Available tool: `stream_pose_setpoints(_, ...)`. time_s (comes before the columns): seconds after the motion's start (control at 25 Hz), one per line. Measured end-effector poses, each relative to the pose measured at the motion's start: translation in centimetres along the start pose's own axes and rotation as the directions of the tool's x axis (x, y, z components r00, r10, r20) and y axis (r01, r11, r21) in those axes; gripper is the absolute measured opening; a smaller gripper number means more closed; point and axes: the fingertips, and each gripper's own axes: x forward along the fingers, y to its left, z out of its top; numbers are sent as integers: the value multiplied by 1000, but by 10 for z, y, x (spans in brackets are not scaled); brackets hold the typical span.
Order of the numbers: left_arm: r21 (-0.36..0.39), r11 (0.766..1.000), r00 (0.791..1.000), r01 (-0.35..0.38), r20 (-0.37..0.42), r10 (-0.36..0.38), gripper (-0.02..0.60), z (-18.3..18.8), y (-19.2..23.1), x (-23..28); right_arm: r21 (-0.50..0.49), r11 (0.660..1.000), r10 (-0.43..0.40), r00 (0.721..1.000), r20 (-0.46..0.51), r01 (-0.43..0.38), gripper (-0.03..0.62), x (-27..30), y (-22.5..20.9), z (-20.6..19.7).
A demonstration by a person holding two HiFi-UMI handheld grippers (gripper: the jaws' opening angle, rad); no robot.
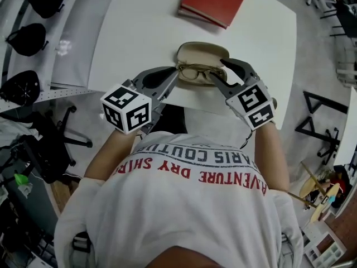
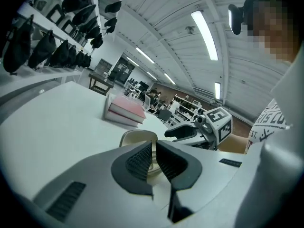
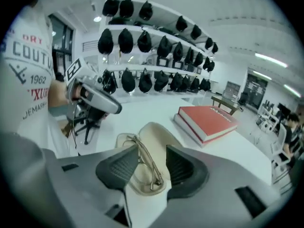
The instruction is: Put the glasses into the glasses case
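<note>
One case (image 1: 201,50) lies open on the white bench (image 1: 139,32), near the edge by the person. It is a beige hard shell, its lid tipped back toward the far side. Inside its tray lies one pair of glasses (image 1: 201,74), running along the case's length, and nothing else shows in it.

Besides the case and the glasses, there is one red book (image 1: 215,1) with pale page edges, well apart at the bench's far side, and two grippers.

The glasses have a thin, pale gold-brown frame and clear lenses. In the right gripper view the glasses (image 3: 145,167) stand on edge in the case (image 3: 156,134), the rim catching light, with the book (image 3: 209,120) beyond.

The left gripper (image 1: 174,76) meets the case's left end. In its own view the left gripper (image 2: 154,160) has its jaws narrow, with the beige case (image 2: 135,137) rim showing in the slim gap.

The right gripper (image 1: 221,71) is at the case's right end. Its jaws are wide, and the right gripper (image 3: 149,167) straddles the end of the glasses without pinching them.
</note>
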Motion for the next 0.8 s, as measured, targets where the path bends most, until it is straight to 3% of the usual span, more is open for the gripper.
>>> stream_pose_setpoints(0.12,56,998,1000,20,21,-21,46,17,-27,-2,183,983,-14,986,164,-16,166,-32,-3,13)
stream_pose_setpoints(0.24,109,993,998,36,45,-41,46,31,-56,-9,291,955,-38,954,298,-53,156,-68,8,24)
stream_pose_setpoints(0.6,206,976,988,71,119,-97,46,57,-119,-47,263,962,-73,852,518,-77,44,-152,49,71)
stream_pose_setpoints(0.8,245,965,979,98,148,-137,46,67,-149,-58,221,974,-86,820,565,-50,25,-181,60,86)
